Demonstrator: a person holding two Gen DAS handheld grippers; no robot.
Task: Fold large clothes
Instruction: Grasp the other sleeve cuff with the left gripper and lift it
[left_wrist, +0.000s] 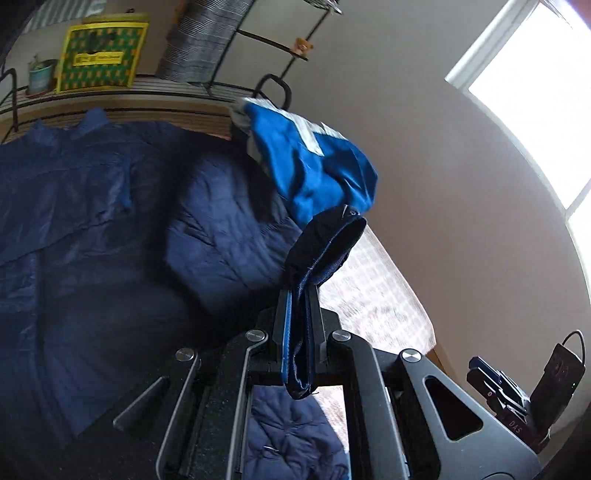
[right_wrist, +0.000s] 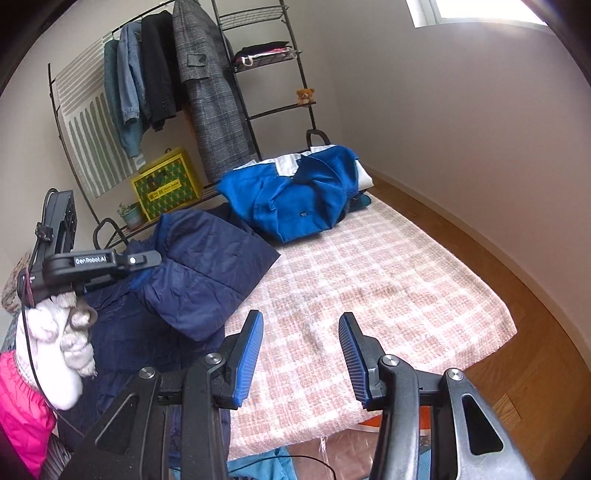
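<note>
A navy puffer jacket (left_wrist: 110, 221) lies spread on the bed, with one sleeve folded over its body (right_wrist: 207, 266). My left gripper (left_wrist: 301, 295) is shut on the jacket's dark ribbed cuff (left_wrist: 325, 243) and holds it lifted above the jacket. In the right wrist view the left gripper (right_wrist: 92, 262) shows at the left, over the jacket. My right gripper (right_wrist: 301, 354) is open and empty, above the checked bed cover (right_wrist: 369, 280), right of the jacket.
A crumpled bright blue and white garment (right_wrist: 295, 195) lies at the bed's far end. A black clothes rack (right_wrist: 236, 92) with hanging coats stands behind, with a yellow box (right_wrist: 166, 184) and a small plant (right_wrist: 129, 214). Wooden floor (right_wrist: 535, 295) lies to the right.
</note>
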